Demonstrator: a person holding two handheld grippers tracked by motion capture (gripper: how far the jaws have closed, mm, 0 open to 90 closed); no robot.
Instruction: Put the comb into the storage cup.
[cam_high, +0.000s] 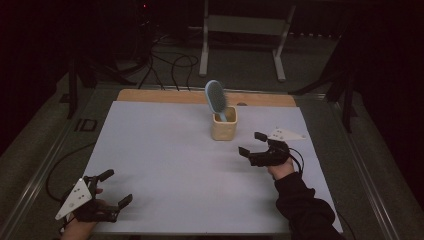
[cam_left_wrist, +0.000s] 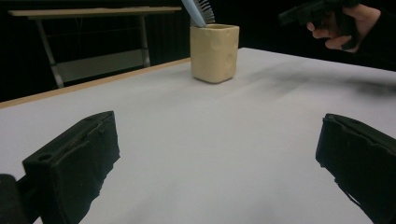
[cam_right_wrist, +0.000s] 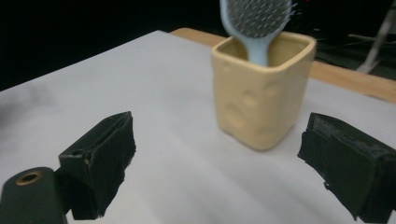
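Observation:
A cream square cup (cam_high: 223, 124) (cam_left_wrist: 214, 52) (cam_right_wrist: 262, 92) stands on the white table sheet (cam_high: 165, 160), toward the back middle. A light blue hairbrush (cam_high: 216, 99) (cam_left_wrist: 198, 10) (cam_right_wrist: 258, 24) stands handle-down in it, leaning left in the high view. My right gripper (cam_high: 252, 143) (cam_right_wrist: 224, 158) hovers open just right of and in front of the cup, jaws wide apart with nothing between them. My left gripper (cam_high: 116, 188) (cam_left_wrist: 215, 158) is open near the front left corner, far from the cup, and holds nothing.
A wooden table edge (cam_high: 165, 95) shows beyond the sheet. Behind the table stand a metal frame (cam_high: 243, 30) and cables (cam_high: 170, 65) on the dark floor. The person's right sleeve (cam_high: 305, 210) comes in at the bottom right.

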